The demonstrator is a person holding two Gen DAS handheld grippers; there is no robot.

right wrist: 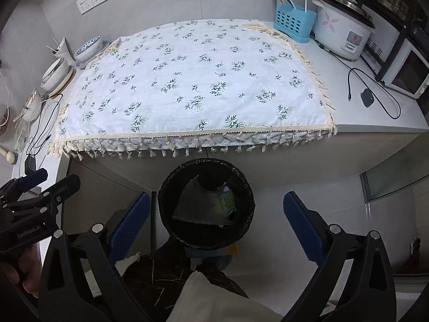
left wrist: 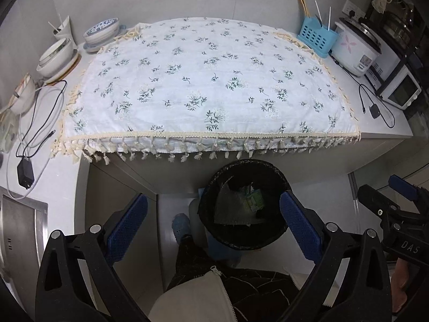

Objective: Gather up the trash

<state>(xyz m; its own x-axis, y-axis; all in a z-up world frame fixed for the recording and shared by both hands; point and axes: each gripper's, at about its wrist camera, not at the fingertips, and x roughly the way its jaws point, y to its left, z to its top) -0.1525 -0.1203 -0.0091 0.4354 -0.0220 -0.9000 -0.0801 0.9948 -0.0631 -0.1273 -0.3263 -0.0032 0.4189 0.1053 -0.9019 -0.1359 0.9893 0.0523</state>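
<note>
Trash (left wrist: pixel 253 201) in bin (left wrist: pixel 214 230) — claws wide

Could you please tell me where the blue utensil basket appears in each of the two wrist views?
Left wrist view: the blue utensil basket stands upper right, on the counter just left of the rice cooker.
Right wrist view: the basket stands upper right again, nearer the top edge.
Shared landmark: the rice cooker, touching or nearly touching the basket's right side in both.
</note>
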